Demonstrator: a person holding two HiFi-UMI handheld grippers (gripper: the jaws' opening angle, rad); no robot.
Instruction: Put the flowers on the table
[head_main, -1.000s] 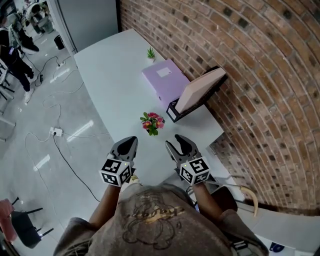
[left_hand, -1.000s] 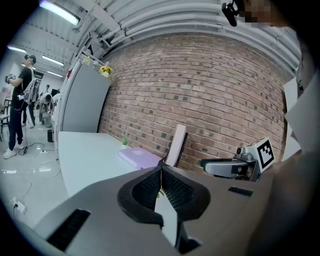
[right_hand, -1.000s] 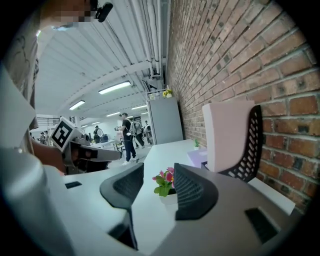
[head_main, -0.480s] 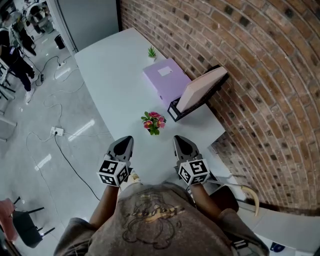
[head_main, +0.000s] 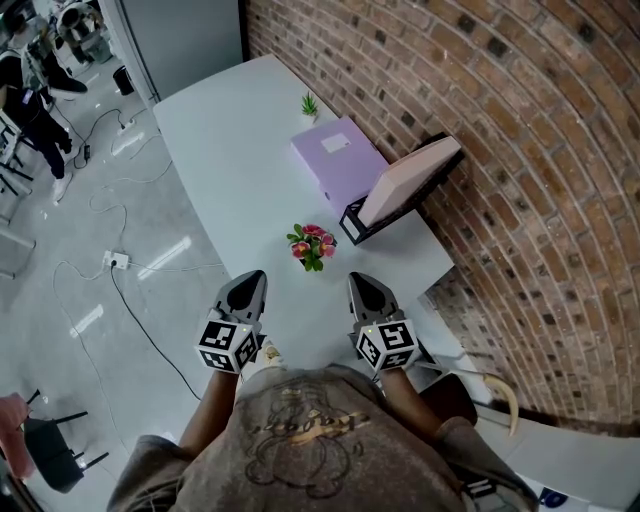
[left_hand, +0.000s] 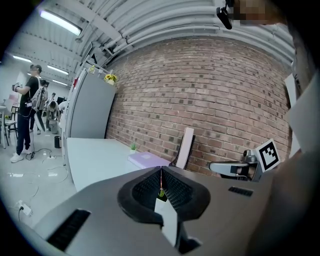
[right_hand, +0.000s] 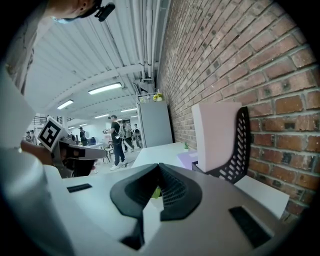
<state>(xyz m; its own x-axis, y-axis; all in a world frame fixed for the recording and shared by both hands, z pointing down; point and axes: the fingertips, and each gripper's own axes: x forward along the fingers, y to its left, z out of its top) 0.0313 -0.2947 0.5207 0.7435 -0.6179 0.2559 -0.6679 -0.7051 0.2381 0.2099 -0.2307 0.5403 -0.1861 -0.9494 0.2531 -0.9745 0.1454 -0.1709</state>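
Your right gripper (right_hand: 159, 165) has its two dark ribbed jaws pressed together at the tips, with nothing held between them. Through the small opening under the tips you see a bit of green leaf (right_hand: 156, 192). Beyond runs the long white table (right_hand: 160, 149) along the red brick wall (right_hand: 225, 60). At the right a pale pink board (right_hand: 215, 135) stands upright in a black mesh holder (right_hand: 241, 150), and a flat lilac folder (right_hand: 184, 159) lies just behind it. Your left gripper (right_hand: 92, 152) shows at the left.
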